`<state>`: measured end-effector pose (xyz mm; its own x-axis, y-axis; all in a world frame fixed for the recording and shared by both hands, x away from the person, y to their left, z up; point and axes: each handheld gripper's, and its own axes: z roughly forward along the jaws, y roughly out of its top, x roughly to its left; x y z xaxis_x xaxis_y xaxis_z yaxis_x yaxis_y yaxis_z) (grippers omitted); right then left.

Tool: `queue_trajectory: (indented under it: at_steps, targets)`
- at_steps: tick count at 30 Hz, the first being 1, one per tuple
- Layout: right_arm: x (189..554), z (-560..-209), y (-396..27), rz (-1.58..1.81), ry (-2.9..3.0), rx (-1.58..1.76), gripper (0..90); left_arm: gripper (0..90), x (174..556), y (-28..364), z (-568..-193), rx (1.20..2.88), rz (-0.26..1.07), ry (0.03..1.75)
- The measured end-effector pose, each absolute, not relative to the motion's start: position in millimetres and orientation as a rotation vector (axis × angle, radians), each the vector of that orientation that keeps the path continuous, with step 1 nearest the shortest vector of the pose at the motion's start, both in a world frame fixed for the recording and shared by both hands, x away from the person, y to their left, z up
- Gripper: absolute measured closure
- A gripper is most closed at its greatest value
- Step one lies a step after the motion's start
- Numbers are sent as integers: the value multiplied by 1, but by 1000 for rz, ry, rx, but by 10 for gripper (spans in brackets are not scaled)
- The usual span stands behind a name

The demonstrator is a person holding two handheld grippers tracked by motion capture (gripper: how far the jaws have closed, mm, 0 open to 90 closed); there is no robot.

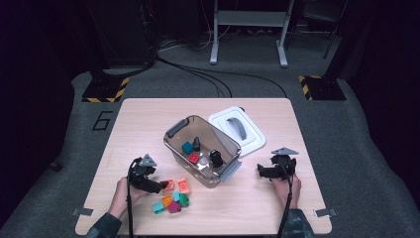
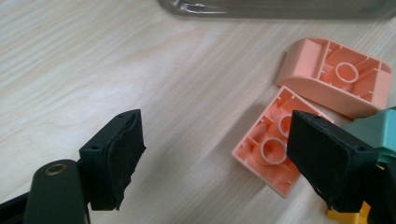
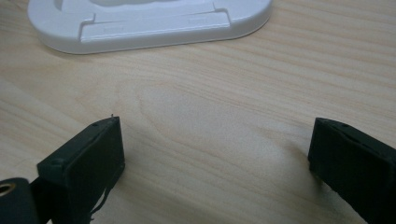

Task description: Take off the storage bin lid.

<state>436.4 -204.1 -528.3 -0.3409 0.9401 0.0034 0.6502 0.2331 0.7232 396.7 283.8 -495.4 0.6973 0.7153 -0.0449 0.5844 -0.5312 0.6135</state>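
Note:
My left gripper (image 1: 161, 186) (image 2: 217, 140) hovers low over the table, jaws open, at the left edge of a cluster of toy bricks. A flat salmon brick (image 2: 266, 149) (image 1: 170, 184) lies studs-down just inside the right jaw, partly behind it, with no pad touching it. A curved salmon brick (image 2: 336, 77) (image 1: 183, 185) lies beyond it. A teal brick (image 2: 373, 130) and an orange one (image 2: 348, 215) peek out behind the right jaw. My right gripper (image 1: 260, 171) (image 3: 217, 140) rests open over bare wood, holding nothing.
A clear plastic bin (image 1: 205, 121) (image 2: 280, 8) stands mid-table holding a teal brick (image 1: 187, 147), a red brick (image 1: 193, 158) and two black pieces. Its white lid (image 1: 250, 136) (image 3: 149, 28) lies to its right. Orange, teal, magenta and green bricks lie near the front edge.

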Motion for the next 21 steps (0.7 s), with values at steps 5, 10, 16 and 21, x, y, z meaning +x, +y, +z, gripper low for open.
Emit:
queue_trajectory:
  at_steps: [5,10,16,21]
  targets:
    - [436,-528,-204,891,2076,1458,27,190,393,283,-484,2281,258,893]
    - [436,-528,-204,891,2076,1458,28,214,394,273,-485,2352,232,802]
    - [436,-528,-204,891,2076,1458,27,285,395,267,-492,2375,195,765]
    - [436,-528,-204,892,2076,1459,27,386,397,266,-496,2388,206,794]
